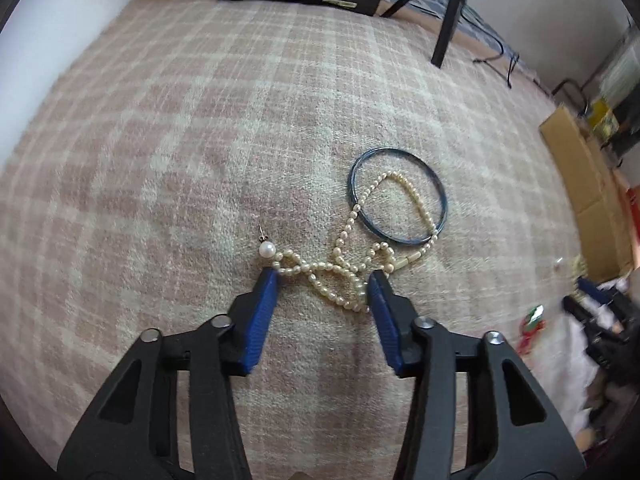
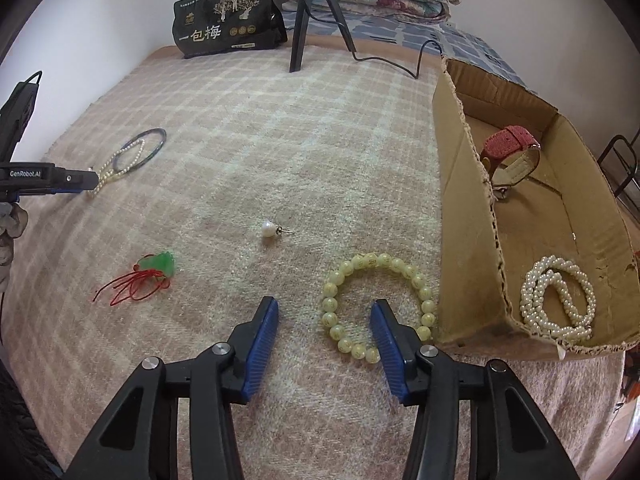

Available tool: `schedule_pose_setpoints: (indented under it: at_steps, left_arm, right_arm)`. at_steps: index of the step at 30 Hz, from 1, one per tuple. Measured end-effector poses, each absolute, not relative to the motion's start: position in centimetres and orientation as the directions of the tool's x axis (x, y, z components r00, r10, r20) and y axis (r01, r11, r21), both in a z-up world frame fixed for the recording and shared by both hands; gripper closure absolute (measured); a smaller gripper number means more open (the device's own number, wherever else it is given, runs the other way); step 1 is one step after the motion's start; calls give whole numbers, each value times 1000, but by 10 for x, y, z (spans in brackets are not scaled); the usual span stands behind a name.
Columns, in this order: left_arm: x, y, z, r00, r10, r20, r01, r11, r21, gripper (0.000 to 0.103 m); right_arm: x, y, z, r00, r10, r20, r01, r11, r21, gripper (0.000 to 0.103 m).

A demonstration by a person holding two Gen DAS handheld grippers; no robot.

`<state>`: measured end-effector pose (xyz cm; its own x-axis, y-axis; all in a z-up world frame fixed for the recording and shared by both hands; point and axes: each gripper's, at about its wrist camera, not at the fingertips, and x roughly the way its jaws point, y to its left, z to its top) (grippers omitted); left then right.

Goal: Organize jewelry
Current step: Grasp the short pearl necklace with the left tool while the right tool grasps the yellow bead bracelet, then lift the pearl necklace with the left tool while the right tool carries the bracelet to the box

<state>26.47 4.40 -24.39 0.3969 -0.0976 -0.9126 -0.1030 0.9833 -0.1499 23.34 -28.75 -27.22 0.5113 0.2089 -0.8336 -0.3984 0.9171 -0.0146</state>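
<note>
A cream pearl necklace lies tangled on the pink plaid blanket. One loop of it runs into a thin blue bangle. My left gripper points down at the tangle, open, with the strand lying between its blue fingertips. A pearl earring sits just beyond the left tip. My right gripper is open low over a yellow-green bead bracelet. The bracelet's left arc lies between the fingers, and the right finger stands inside the ring.
A cardboard box at the right holds a red watch and a coiled white pearl bracelet. A green pendant on red cord and another pearl earring lie on the blanket. A black bag and tripod stand at the back.
</note>
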Motion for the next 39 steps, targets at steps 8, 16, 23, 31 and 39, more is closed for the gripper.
schedule_pose_setpoints:
  at_steps: [8, 16, 23, 31, 39]
  left_arm:
    - [263, 34, -243, 435, -44, -900, -57, 995, -77, 98]
    - [249, 38, -220, 475, -97, -875, -42, 990, -133, 99]
    - [240, 53, -194, 517, -148, -843, -62, 976, -209, 99]
    - [236, 60, -153, 597, -188, -780, -56, 960, -275, 99]
    - [229, 54, -126, 637, -220, -739, -26, 952, -306, 99]
  right_arm:
    - [237, -283, -274, 509, 196, -838, -401, 916, -29, 62]
    - [232, -278, -270, 498, 208, -842, -428, 903, -30, 96]
    - [222, -286, -255, 509, 260, -821, -418, 908, 29, 98]
    - [210, -289, -224, 552, 308, -775, -425, 903, 56, 98]
    - [201, -291, -201, 581, 338, -740, -433, 899, 71, 98]
